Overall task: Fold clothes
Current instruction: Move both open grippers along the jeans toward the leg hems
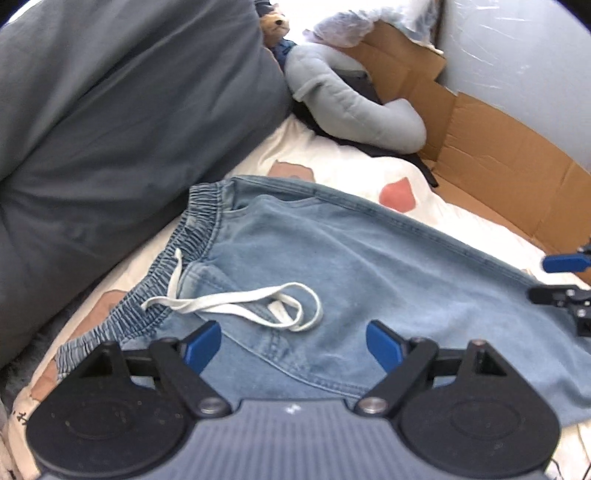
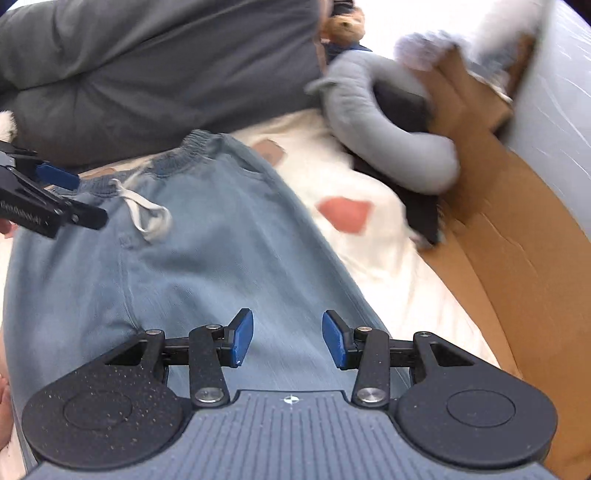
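Observation:
Light blue denim pants (image 1: 369,258) lie flat on a white bedsheet (image 1: 343,166), with an elastic waistband (image 1: 184,243) and a white drawstring (image 1: 258,302) at the left. My left gripper (image 1: 293,345) is open, just above the pants below the drawstring. My right gripper (image 2: 287,338) is open, over the leg of the pants (image 2: 221,258). The right gripper shows at the right edge of the left wrist view (image 1: 561,280). The left gripper shows at the left edge of the right wrist view (image 2: 55,195).
A large grey pillow or duvet (image 1: 129,110) bulks at the left behind the waistband. A grey stuffed toy (image 1: 351,107) and a small brown plush (image 1: 275,22) lie at the back. Flattened cardboard (image 1: 480,140) lines the grey wall at the right.

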`<state>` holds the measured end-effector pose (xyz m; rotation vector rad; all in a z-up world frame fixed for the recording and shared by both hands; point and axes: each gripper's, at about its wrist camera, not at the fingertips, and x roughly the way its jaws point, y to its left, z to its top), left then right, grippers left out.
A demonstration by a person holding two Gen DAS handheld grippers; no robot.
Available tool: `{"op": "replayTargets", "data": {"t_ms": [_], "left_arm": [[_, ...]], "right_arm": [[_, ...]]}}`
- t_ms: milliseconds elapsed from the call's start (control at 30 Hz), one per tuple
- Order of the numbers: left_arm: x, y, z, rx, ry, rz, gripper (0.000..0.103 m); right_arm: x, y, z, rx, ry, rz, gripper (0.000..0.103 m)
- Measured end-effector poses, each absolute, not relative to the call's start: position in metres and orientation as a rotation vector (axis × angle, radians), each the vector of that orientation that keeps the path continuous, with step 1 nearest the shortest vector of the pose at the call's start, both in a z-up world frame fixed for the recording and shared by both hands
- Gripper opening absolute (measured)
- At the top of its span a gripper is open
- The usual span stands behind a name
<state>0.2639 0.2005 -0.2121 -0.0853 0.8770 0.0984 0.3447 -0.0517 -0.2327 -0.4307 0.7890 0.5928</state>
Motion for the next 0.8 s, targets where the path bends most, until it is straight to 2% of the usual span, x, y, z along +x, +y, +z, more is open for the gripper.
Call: {"op": "replayTargets", "data": {"t_ms": [367,800], "left_arm": [[0.254,0.174,-0.222,-0.119,0.917,0.053,0.088],[0.260,0.139,-0.237,-0.030,1.020,-0.087,0.089]], "right_arm": [[0.294,-0.159,-0.232,-0.273,0.831,0.374,0.049],[0.229,-0.247,-0.273,-0.136,0.910,0.155,0.049]]}}
